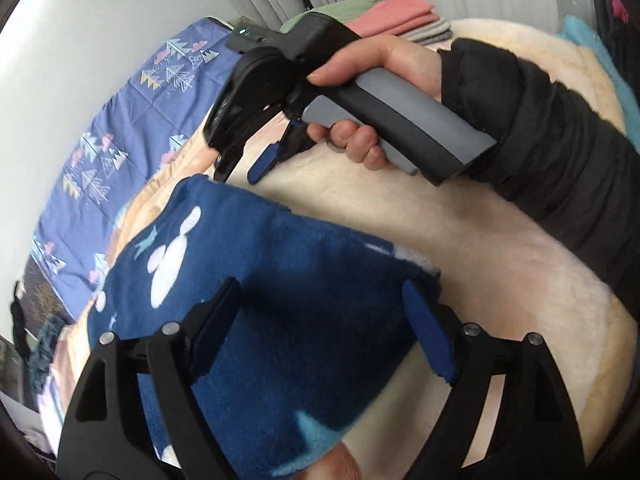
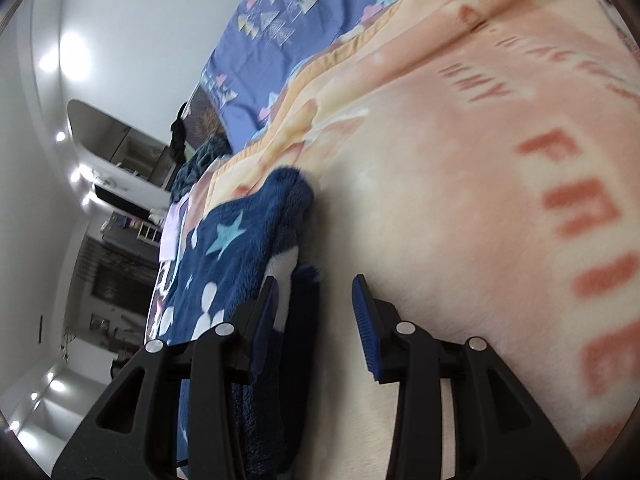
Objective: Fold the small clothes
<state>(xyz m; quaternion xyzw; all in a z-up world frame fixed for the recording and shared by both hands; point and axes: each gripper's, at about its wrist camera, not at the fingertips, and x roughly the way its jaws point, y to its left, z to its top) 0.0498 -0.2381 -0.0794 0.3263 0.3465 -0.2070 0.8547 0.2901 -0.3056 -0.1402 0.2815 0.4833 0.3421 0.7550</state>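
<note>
A dark blue fleece garment (image 1: 256, 280) with white and light blue shapes lies folded on the cream and peach blanket (image 1: 460, 264). My left gripper (image 1: 324, 332) is open just above it, one finger over the fleece and one at its right edge, holding nothing. My right gripper (image 1: 244, 166), held in a hand with a black sleeve, hangs open above the garment's far corner. In the right wrist view the right gripper (image 2: 316, 328) is open, its left finger against the garment's edge (image 2: 240, 248), its right finger over the blanket (image 2: 460, 208).
A stack of folded clothes (image 1: 400, 16), pink, green and grey, lies at the far end of the bed. A purple sheet with a tree print (image 1: 132, 120) lies along the wall side. A teal cloth (image 1: 600, 56) sits at the far right.
</note>
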